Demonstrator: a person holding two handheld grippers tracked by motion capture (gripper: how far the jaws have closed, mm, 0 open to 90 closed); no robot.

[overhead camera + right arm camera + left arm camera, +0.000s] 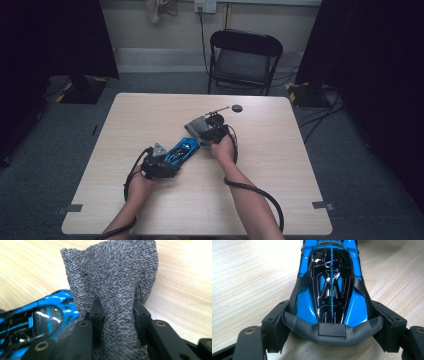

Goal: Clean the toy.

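Observation:
A glossy blue and black toy car (pixel 181 149) lies near the middle of the wooden table (pixel 150 115). My left gripper (pixel 167 162) is shut on the car's rear end, and in the left gripper view the car (pixel 331 285) stretches away from me with its black rear wing between the two pads (pixel 278 325). My right gripper (pixel 212 136) is shut on a grey terry cloth (pixel 196 126) at the car's front end. In the right gripper view the bunched cloth (pixel 112 290) rises between the jaws, with the car (pixel 42 320) at the lower left.
A small dark round disc (pixel 237 108) and a thin metal rod (pixel 217 109) lie on the table beyond the cloth. A black folding chair (pixel 242 60) stands behind the far edge. Cables (pixel 255 192) trail from both grippers toward the near edge.

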